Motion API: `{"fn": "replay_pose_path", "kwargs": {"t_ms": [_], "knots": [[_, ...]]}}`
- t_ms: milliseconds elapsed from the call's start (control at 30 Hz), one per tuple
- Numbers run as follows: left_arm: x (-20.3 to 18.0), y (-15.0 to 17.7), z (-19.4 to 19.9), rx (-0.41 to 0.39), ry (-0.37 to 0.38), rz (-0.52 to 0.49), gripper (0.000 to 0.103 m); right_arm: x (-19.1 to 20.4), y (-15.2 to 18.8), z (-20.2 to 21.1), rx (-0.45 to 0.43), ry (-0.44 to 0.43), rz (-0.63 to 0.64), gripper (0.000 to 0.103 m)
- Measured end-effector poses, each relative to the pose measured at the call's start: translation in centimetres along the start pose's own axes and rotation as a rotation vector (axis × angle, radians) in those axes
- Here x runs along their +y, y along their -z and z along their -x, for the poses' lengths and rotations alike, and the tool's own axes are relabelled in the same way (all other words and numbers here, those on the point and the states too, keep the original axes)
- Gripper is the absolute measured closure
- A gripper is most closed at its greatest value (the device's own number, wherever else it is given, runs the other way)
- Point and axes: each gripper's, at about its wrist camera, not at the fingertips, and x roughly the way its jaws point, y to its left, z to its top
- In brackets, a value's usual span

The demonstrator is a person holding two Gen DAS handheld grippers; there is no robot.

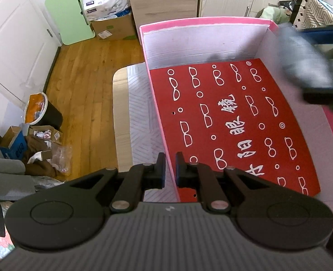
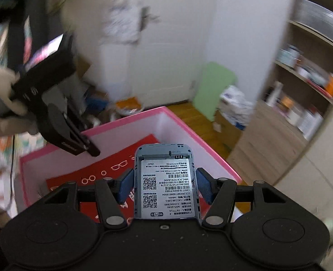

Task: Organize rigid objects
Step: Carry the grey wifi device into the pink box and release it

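A pink box (image 1: 211,21) with white inner walls and a red card with white glasses drawings (image 1: 229,122) on its floor stands on a table. My left gripper (image 1: 170,171) has its jaws closed on the box's left wall. My right gripper (image 2: 165,185) is shut on a grey WiFi device (image 2: 166,183) with a white label, held above the box (image 2: 130,119). The device (image 1: 306,61) shows blurred at the right in the left wrist view. The left gripper (image 2: 94,151) also shows in the right wrist view.
A patterned mat (image 1: 139,117) lies under the box on a light table. On the wood floor (image 1: 83,79) stand a bin (image 1: 42,113), cardboard boxes (image 1: 114,27) and a green board (image 1: 69,14). A shelf unit (image 2: 306,85) stands at the right.
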Motion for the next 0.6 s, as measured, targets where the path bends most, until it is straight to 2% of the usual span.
{"fn": "replay_pose_path", "kwargs": {"t_ms": [200, 400, 600], "knots": [[0.4, 0.1, 0.0, -0.008, 0.021, 0.025, 0.095, 0.6, -2.5, -7.3, 0.139, -0.076, 0.182, 0.038], [0.9, 0.3, -0.1, -0.015, 0.047, 0.052, 0.094, 0.4, -3.8, -12.8, 0.226, -0.154, 0.266, 0.038], [1.2, 0.6, -0.1, -0.025, 0.068, 0.065, 0.094, 0.5, -3.7, -15.9, 0.294, -0.196, 0.305, 0.038]]}}
